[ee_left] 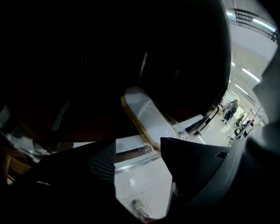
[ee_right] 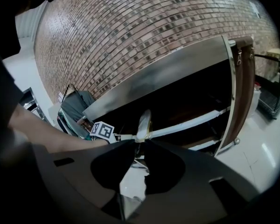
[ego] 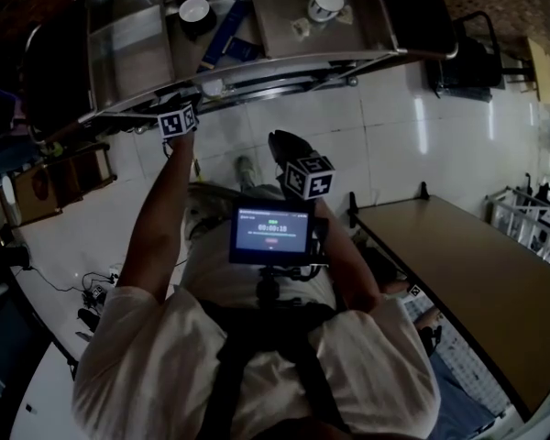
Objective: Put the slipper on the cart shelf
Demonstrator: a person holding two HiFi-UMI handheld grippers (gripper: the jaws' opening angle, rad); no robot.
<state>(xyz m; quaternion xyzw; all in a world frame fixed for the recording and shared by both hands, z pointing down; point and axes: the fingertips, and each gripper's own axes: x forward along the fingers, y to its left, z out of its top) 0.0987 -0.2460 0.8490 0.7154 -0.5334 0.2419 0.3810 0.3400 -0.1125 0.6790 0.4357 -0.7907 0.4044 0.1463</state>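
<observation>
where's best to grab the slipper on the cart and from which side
Pinch the slipper by its near end at the shelf edge, coming from the open front: that end points outward, and the sole is thin.

Your left gripper point(ee_left: 137, 148) has matt, dark plastic jaws, and one inner pad point(ee_left: 102, 161) carries a fine cross-hatched grip texture. Just ahead of those jaws, the slipper point(ee_left: 144, 115) shows a smooth, pale, faintly shiny sole edged in tan. Below the jaws lie glossy white floor tiles point(ee_left: 144, 181) that catch the light. Ahead of your right gripper point(ee_right: 139, 143), also matt dark plastic, the cart point(ee_right: 168, 78) is brushed metal with a dull sheen. Above it is a rough, matt brick wall point(ee_right: 154, 31).
</observation>
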